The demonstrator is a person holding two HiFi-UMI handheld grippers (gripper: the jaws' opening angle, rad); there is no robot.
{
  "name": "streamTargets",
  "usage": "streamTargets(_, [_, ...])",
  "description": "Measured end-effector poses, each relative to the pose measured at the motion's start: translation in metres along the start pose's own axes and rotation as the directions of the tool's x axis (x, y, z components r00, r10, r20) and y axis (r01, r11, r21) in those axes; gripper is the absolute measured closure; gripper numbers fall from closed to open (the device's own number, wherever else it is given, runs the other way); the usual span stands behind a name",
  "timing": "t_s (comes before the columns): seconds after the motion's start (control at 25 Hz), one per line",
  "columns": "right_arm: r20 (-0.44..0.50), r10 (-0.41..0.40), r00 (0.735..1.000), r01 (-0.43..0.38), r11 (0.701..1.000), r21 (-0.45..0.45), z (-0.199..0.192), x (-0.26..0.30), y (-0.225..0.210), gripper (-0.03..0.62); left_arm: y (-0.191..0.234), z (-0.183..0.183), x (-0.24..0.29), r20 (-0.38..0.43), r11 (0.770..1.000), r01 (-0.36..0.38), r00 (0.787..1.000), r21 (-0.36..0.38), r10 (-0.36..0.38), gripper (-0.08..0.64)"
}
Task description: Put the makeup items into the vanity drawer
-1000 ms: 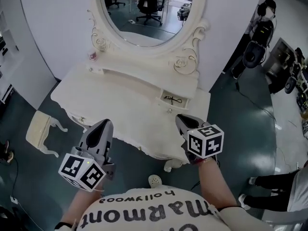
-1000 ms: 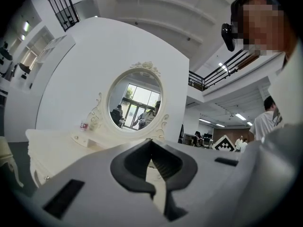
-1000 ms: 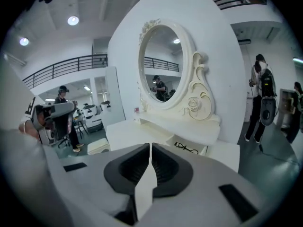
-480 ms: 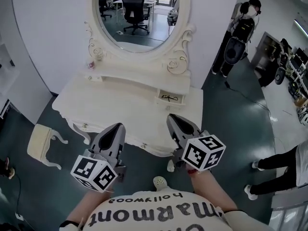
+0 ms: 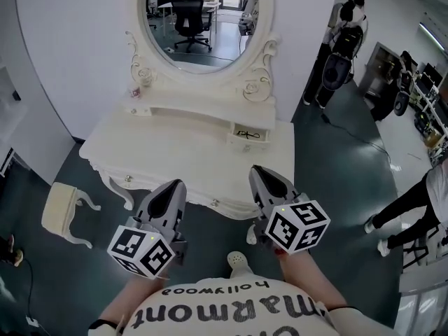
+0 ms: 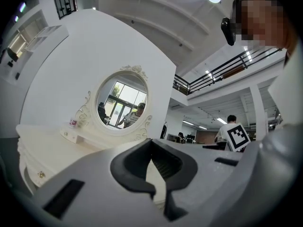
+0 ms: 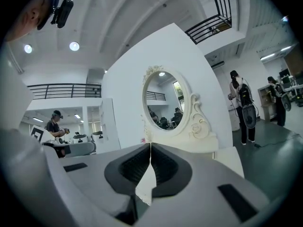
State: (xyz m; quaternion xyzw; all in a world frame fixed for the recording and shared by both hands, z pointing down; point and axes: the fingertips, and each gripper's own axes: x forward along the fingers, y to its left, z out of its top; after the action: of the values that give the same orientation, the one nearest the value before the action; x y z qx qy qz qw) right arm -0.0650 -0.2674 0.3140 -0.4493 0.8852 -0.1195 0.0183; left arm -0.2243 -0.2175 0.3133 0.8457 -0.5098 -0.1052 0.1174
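Stool (image 5: 61, 210), cream and low, stands on the dark floor at far left, apart from the vanity's corner. To its right, the left gripper (image 5: 173, 187) hangs in the air in front of the worktop (image 5: 175, 145), short of its front edge in the head view. The left gripper view shows its jaws brought together at the tips with nothing between them. Its marker cube (image 5: 140, 249) sits near the person's chest.

On the left end of the vanity's raised shelf, just beside the carved frame of the oval mirror (image 5: 203, 19), stands a small pink-labelled item (image 5: 136, 92), too small to identify. At the shelf's right end the small drawer (image 5: 245, 143) is pulled out, and a thin dark thing (image 5: 250, 133) lies in it.

The right gripper (image 5: 262, 176) hovers about level with the left one, in front of the worktop's right part and below the open drawer in the picture. Its jaws also meet tip to tip and hold nothing. Both grippers are well apart from the pink-labelled item and the drawer.

Farther right, beyond the vanity, a person in dark clothes (image 5: 346, 30) stands by the wall, and another person (image 5: 413, 212) shows at the right edge.
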Motion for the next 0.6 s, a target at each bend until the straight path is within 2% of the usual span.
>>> streamTargets(0.6, [-0.032, -0.022, 0.999, 0.022, 1.000, -0.003, -0.018, -0.015, 0.017, 0.563, -0.001, -0.007, -0.025, -0.012, 1.000, 0.009, 1.000, -0.020, -0.009, 0.551])
